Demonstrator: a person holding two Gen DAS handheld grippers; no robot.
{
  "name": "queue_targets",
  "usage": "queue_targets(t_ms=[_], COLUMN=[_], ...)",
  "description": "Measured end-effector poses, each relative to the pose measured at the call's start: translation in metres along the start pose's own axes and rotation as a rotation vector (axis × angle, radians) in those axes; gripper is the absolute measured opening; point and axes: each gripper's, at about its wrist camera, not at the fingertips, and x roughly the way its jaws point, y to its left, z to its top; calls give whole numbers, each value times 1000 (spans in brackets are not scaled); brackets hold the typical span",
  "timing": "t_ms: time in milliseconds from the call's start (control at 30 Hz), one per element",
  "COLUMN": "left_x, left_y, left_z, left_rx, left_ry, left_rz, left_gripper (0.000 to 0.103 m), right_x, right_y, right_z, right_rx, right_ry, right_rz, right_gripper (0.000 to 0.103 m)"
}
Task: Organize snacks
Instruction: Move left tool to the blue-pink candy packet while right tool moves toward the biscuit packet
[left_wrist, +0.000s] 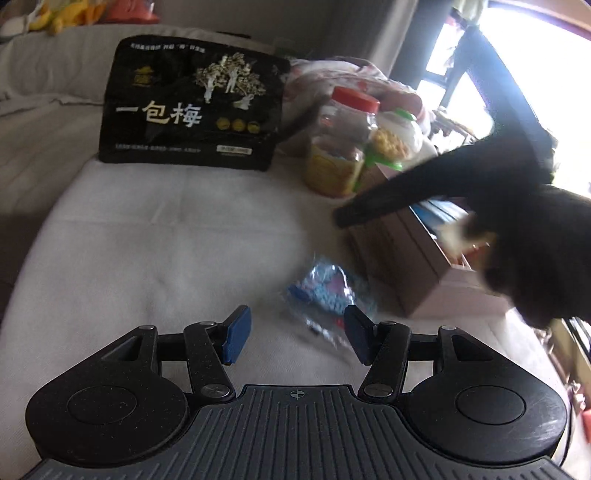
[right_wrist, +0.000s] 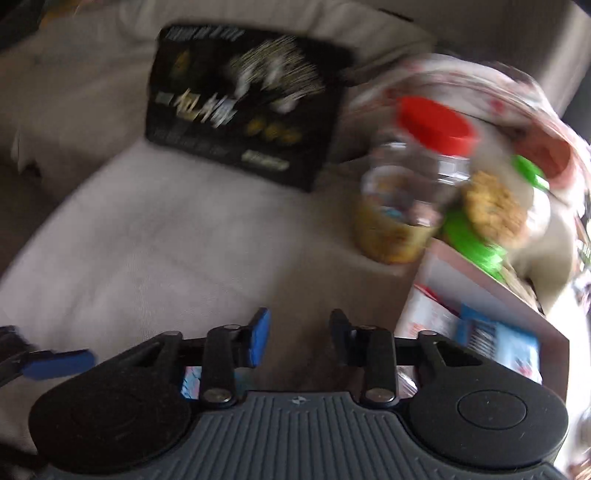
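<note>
Counts from both wrist views: 1 black bag (left_wrist: 188, 107) with gold print. 1 jar (left_wrist: 341, 144), red lid. 1 green-and-white cookie pack (left_wrist: 395, 142) beside the jar. 1 pink box (left_wrist: 410, 254), at least 1 blue packet (right_wrist: 495, 338) inside; the rest in there is too blurred to count. 1 small blue-and-clear packet (left_wrist: 325, 291) on the sheet. 2 grippers: left (left_wrist: 295, 338), right (right_wrist: 299, 338).

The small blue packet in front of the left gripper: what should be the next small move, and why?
Probably ease the left gripper forward and to the right, then close on the blue packet. Its jaws stand open and empty, and the packet lies loose on the white cover, just ahead near the right finger, beside the pink box.
</note>
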Motion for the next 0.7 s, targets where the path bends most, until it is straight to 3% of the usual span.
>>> queue_targets(t_ms=[200,367,467,533,700], left_x=[-13,-9,-7,-7,-6], left_y=[-1,4,3,0,-15], left_z=[-12,-14,-15,-15,-14], left_rx=[41,30,31,40,95], left_ry=[2,15,17,14,1], left_rz=[32,13,5,-3,-34], left_gripper=[61,61,61,61,61], right_x=[20,3,-5,4,43], right_y=[20,11,-10,-26,-40], right_z=[-8,-7,7,18,37], right_rx=[-16,-3,12,30,15], right_ry=[70,114,64,79,124], right_rz=[45,192,91,31,-112], right_gripper=[33,33,40,49,48])
